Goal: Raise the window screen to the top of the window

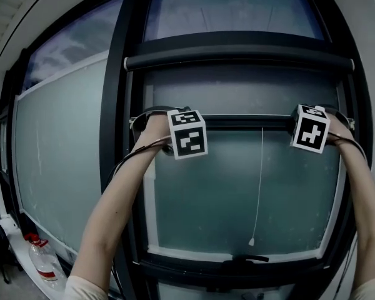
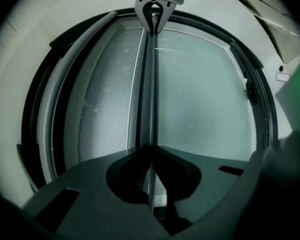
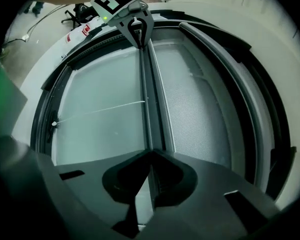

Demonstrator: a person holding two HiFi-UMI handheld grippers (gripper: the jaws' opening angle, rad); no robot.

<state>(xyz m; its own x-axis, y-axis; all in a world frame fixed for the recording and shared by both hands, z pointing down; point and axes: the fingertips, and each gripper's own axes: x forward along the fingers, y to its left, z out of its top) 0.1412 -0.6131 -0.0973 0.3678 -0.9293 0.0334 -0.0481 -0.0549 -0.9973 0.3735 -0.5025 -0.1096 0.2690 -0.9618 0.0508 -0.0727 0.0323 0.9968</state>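
The window screen's dark bottom bar runs level across the pane, about a third of the way below the roller housing. Grey mesh spans between them. My left gripper is shut on the bar's left end, my right gripper on its right end. In the left gripper view the bar runs straight out from the closed jaws of the left gripper, with mesh to its left. The right gripper view shows the same bar pinched in the right gripper. A thin pull cord hangs from the bar.
Thick dark window frame posts stand on both sides, with a frosted pane to the left. A window handle sits on the lower frame. A plastic bottle stands on the sill at the lower left.
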